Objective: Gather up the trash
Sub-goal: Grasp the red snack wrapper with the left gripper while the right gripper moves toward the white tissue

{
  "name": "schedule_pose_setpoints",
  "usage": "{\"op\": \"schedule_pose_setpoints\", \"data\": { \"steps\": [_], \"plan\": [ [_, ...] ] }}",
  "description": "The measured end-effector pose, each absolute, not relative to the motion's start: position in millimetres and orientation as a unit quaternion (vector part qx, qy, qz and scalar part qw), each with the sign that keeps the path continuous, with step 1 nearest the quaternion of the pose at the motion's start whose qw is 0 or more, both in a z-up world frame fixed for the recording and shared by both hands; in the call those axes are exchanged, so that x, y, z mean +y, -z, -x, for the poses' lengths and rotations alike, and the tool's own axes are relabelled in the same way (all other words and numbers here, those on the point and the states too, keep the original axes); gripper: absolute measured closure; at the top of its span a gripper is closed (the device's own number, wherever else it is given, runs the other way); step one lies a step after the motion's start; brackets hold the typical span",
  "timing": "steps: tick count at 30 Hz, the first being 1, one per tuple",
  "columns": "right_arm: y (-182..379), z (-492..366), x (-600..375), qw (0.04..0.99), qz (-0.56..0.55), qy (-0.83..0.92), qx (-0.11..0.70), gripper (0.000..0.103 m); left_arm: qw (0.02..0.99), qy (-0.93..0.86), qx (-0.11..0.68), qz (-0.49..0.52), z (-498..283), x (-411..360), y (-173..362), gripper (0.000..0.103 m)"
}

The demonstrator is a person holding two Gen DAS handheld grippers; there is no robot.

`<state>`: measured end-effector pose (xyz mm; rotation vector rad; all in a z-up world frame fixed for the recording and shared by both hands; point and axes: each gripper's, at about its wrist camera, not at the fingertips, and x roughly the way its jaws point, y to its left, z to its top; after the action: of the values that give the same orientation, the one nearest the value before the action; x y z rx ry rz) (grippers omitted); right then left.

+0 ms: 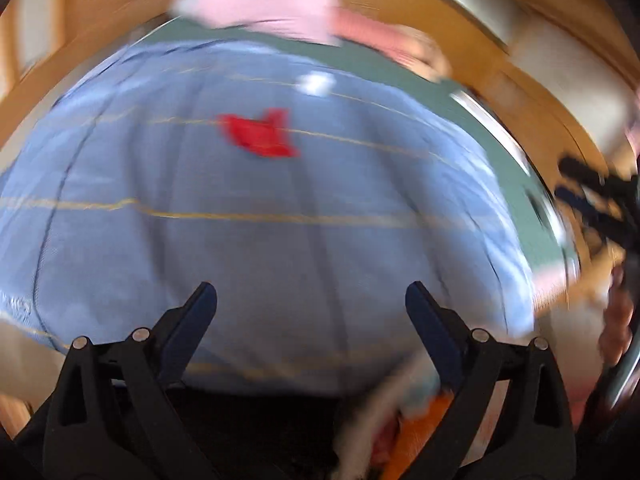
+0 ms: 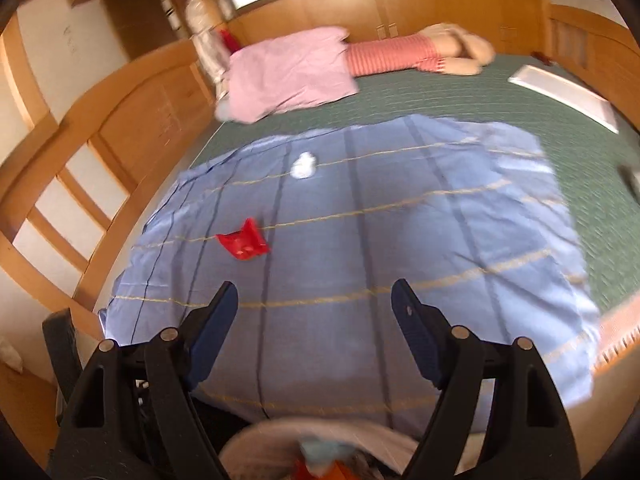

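Observation:
A red wrapper (image 2: pixel 243 243) lies on a blue checked sheet (image 2: pixel 360 240) spread over the bed, left of middle. A white crumpled paper (image 2: pixel 303 166) lies farther back on the sheet. My right gripper (image 2: pixel 314 300) is open and empty above the sheet's near edge, over a white bag holding trash (image 2: pixel 320 450). The left wrist view is motion-blurred: the red wrapper (image 1: pixel 260 134) and the white paper (image 1: pixel 316 82) lie ahead of my open, empty left gripper (image 1: pixel 312 304). The trash bag (image 1: pixel 404 428) sits at the lower right.
A pink pillow (image 2: pixel 288 72) and a striped red cushion (image 2: pixel 392 54) lie at the head of the green mattress (image 2: pixel 480 100). A white flat panel (image 2: pixel 564 94) lies at the right. Wooden bed frame and cabinets (image 2: pixel 120 120) surround the bed.

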<state>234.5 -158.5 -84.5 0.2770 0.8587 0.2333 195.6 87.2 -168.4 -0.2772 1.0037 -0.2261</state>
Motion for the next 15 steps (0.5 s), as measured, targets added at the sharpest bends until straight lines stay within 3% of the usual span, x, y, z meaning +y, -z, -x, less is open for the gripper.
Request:
{"op": "schedule_pose_setpoints", "data": {
  "steps": [5,9,12,13,14,15],
  "plan": [
    [144.3,-357.2,-68.7,0.846,-0.149,-0.163,0.485,0.025,0.871,0.076,0.453,0.173,-232.6,141.9,185.9,0.008],
    [197.7,-425.9,-27.4,0.822,-0.165,-0.131,0.529,0.025,0.815,0.117,0.47,0.318,-242.0,173.5,217.8,0.008],
    [227.5,-453.3,-17.0,0.809,-0.179,-0.104,0.551,0.028,0.812,0.124,0.464,0.333,-248.9,174.7,221.5,0.007],
    [235.2,-457.5,-13.4,0.806,-0.173,-0.098,0.558,0.041,0.809,0.123,0.469,0.332,-251.9,173.2,223.2,0.007],
    [240.6,-458.8,-10.6,0.803,-0.166,-0.096,0.564,0.063,0.804,0.124,0.479,0.33,-256.2,170.4,226.6,0.007],
    [245.0,-459.8,-8.6,0.8,-0.164,-0.099,0.569,0.075,0.802,0.124,0.484,0.327,-257.1,167.7,228.4,0.007]
  ]
}}
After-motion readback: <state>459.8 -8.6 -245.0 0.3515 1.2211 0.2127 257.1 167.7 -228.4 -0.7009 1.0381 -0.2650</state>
